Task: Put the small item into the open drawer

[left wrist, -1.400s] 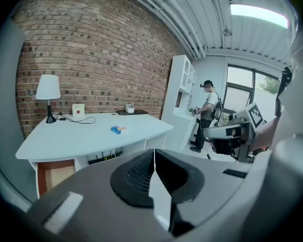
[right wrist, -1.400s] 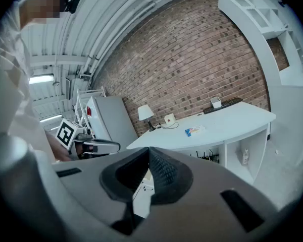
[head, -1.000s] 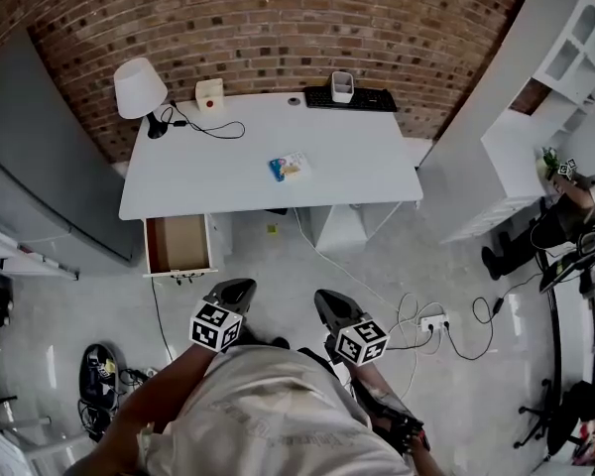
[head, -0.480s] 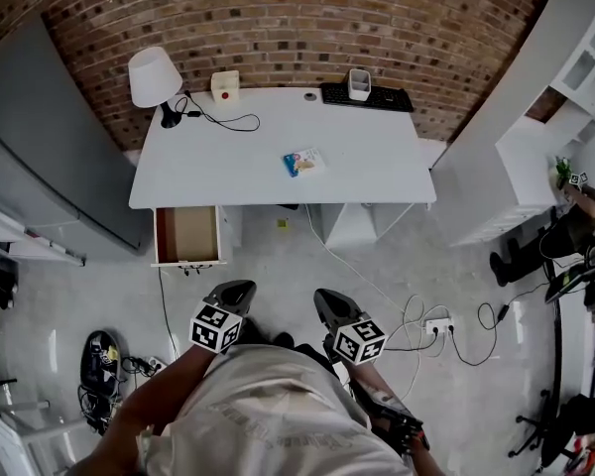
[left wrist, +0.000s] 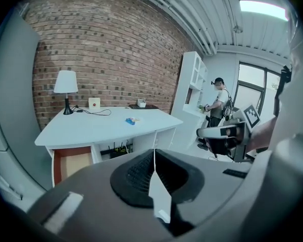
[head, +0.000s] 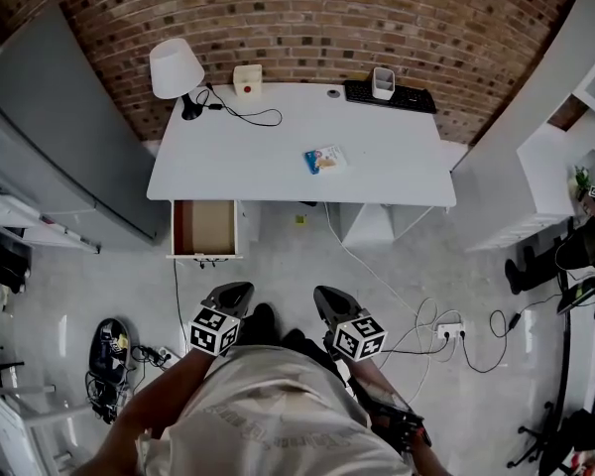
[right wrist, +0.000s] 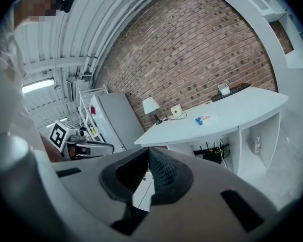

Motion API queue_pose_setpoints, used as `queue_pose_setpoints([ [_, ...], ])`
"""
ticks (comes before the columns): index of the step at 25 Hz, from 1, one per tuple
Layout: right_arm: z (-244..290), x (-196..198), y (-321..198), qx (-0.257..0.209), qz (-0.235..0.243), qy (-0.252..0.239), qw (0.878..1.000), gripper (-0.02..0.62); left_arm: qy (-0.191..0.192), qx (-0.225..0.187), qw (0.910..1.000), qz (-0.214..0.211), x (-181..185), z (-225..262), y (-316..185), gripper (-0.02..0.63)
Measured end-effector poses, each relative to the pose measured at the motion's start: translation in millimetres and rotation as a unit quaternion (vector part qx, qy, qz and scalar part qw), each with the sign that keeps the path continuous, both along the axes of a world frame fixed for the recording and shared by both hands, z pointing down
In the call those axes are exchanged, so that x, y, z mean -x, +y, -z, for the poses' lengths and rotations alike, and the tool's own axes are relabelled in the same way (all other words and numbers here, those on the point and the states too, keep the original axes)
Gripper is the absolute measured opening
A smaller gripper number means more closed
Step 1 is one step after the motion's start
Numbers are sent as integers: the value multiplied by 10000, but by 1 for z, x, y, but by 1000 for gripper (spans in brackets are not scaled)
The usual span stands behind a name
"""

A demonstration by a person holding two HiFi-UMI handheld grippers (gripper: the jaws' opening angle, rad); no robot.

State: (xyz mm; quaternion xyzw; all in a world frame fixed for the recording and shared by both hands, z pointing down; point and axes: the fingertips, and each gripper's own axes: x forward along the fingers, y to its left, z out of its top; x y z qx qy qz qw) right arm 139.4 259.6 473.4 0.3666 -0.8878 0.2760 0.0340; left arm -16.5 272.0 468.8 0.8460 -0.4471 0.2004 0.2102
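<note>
The white desk [head: 278,162] has drifted to the right in our head view, so the open drawer [head: 206,228] is now almost straight ahead of the left gripper [head: 230,296]. This gripper and the right gripper [head: 327,297] are fully closed and carry nothing. The small item [head: 323,160] lies on the desk, well ahead of the right gripper, so we judge that picking has not begun. A brick wall [head: 297,18] stands behind the desk.

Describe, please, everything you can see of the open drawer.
The drawer is pulled out from under the left end of the white desk. It looks like a shallow wooden box with a white front, reddish-brown inner walls and a tan floor. Nothing shows inside it.
</note>
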Motion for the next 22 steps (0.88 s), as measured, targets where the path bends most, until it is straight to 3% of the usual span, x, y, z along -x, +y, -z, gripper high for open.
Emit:
queue_pose_setpoints([
  [11, -12, 1, -18, 248, -96, 169, 9995, 6, 169, 317, 9993, -128, -2, -22, -21, 12],
  [22, -7, -19, -66, 333, -587, 455, 9967, 6, 385, 331, 9943, -938, -41, -23, -91, 12],
])
